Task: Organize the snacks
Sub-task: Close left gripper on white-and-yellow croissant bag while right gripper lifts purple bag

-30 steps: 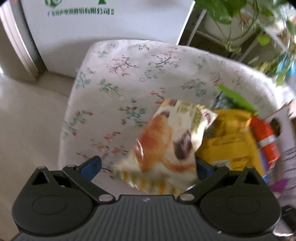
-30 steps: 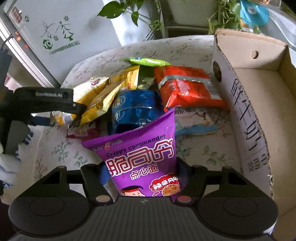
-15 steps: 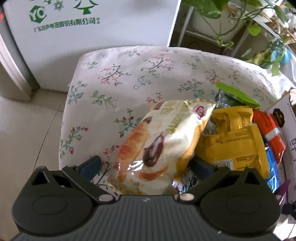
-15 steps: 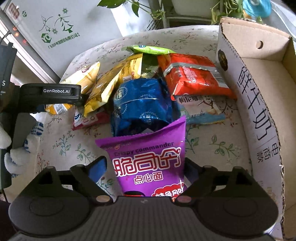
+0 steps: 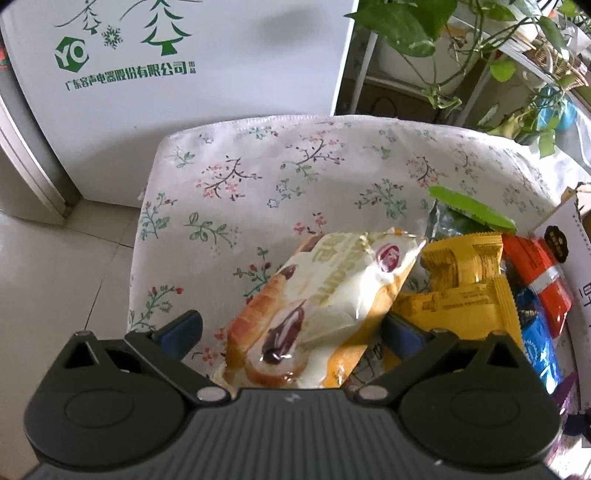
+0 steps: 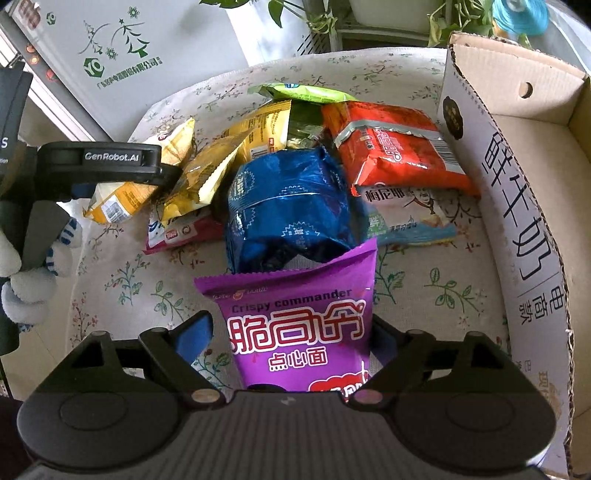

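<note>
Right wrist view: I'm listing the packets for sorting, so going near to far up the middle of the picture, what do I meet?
Purple packet between the claw's fingers → blue packet → yellow packet → green packet at the far edge of the pile.

Ahead of the grippers, a flowered tablecloth covers the table. Beyond it stands a white appliance printed with green trees, on a pale tiled floor. Ahead and right, daylight falls on leafy plants on a metal rack.
</note>
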### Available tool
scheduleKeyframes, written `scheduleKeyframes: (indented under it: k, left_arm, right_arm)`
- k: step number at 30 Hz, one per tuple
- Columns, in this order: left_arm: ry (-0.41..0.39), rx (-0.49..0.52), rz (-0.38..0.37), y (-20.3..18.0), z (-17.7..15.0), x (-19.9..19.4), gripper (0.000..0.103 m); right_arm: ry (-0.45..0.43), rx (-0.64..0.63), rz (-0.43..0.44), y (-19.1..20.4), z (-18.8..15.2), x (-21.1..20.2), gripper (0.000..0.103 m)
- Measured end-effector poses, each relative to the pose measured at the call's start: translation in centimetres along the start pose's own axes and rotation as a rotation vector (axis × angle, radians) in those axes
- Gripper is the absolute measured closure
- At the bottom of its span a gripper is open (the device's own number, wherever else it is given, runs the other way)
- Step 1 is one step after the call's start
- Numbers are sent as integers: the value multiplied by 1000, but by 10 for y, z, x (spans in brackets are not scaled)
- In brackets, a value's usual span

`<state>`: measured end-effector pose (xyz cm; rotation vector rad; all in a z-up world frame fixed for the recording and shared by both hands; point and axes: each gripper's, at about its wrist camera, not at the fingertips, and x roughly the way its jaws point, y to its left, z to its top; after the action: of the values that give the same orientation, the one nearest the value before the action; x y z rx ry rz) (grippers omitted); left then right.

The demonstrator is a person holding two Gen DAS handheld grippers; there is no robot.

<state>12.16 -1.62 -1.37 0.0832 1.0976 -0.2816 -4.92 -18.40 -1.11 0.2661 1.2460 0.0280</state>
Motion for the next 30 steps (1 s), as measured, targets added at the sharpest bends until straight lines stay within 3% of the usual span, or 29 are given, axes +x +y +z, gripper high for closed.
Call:
scheduleKeyframes:
  k: [3,6,11,17,30]
  left_arm:
    - [-19,19,22,-5,-2,-1,4]
    - [-28,45,27,-9,-6,-2,14]
    - [-50,56,21,-11,-12,-7,33]
    - [-74,35,27,-11,-19,-19,37]
    - [-151,-102,-2,5,-59,-71,37]
  right_arm:
    - [0,-1,-2,1,0,1,11]
    - [1,-6,-5,2,-1,0,13]
    - [-14,-8,10,0,-1,-3,28]
    - [-23,1,47,-3,0,-9,36]
    - [-90,-10,153,-2,4,-39,38]
